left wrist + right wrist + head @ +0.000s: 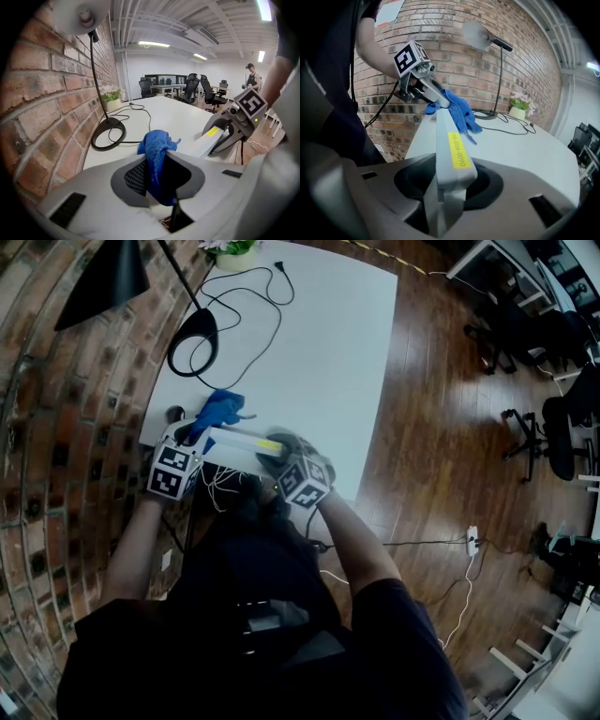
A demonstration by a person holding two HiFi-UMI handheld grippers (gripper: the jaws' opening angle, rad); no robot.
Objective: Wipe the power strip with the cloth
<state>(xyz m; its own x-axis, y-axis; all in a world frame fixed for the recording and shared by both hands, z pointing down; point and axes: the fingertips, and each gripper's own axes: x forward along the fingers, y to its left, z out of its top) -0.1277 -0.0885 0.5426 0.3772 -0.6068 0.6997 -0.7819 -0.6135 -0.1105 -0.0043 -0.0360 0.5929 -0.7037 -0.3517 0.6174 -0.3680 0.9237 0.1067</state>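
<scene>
Left gripper [158, 182] clamps the blue cloth [157, 152]; right gripper [446, 190] clasps one end of the power strip [449, 136] over the table's [319, 334] near edge.

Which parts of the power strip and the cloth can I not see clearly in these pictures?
- Sockets of the power strip: none shows; the right gripper view gives only the labelled side.
- Strip's far end: right gripper view, the cloth covers it.
- Print on the label: head view, too small to read.
</scene>
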